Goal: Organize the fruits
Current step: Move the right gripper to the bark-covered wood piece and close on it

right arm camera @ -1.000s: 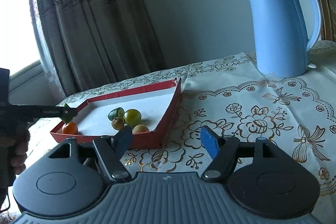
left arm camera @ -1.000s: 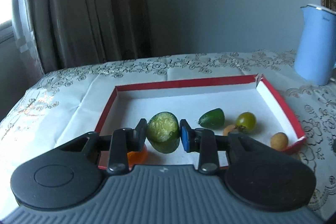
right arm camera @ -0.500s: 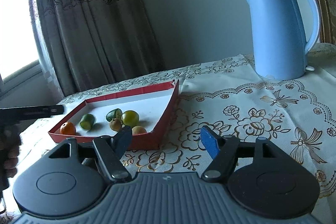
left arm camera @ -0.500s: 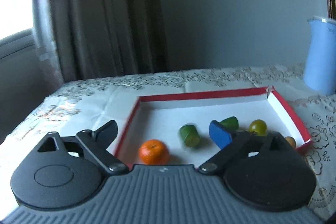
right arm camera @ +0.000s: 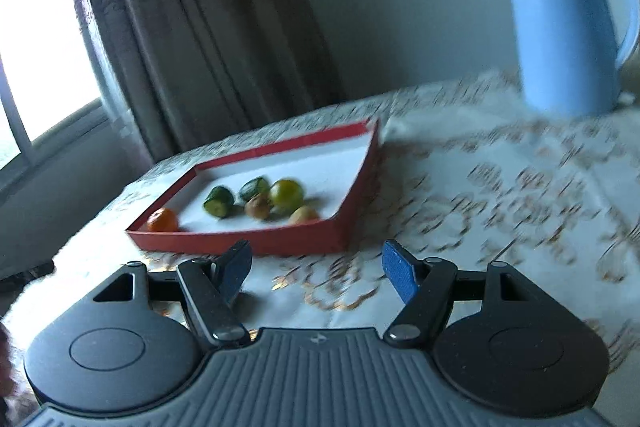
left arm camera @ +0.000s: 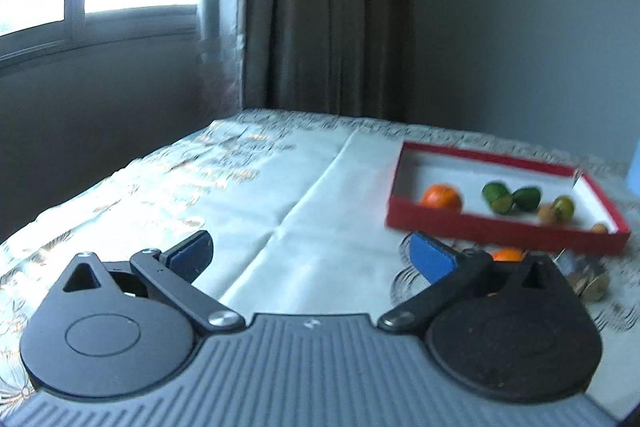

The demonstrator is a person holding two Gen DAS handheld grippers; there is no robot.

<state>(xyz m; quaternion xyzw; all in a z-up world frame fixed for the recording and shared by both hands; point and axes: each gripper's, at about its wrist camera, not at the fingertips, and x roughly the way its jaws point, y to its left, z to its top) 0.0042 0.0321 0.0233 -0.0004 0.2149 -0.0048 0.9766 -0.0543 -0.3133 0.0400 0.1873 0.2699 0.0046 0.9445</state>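
Your left gripper (left arm camera: pixel 308 255) had its jaws opening to their widest, with nothing between them but bare tablecloth (left arm camera: pixel 248 211). Your right gripper (right arm camera: pixel 316 267) stood partly spread and likewise empty.

From the left gripper, the red tray (left arm camera: pixel 500 227) lay ahead and off to the right, its long side running across the view. Just behind the left gripper's right finger, outside the tray's near wall, a small orange fruit (left arm camera: pixel 507 254) peeked out on the cloth; that looked like the nearest loose piece, and the left gripper was closer to it than the right. It is round, so no axis matters for the grasp. From the right gripper, the tray sat ahead and slightly left.

Inside the tray you had six fruits: one orange (right arm camera: pixel 162 219) in the near left corner, two dark green pieces (right arm camera: pixel 219 201) side by side, one yellow-green round fruit (right arm camera: pixel 286 195), and two small brownish ones (right arm camera: pixel 257 207). One blue kettle (right arm camera: pixel 560 19) stood well apart, far right. Something shiny lay beside the loose orange fruit, too blurred to name.
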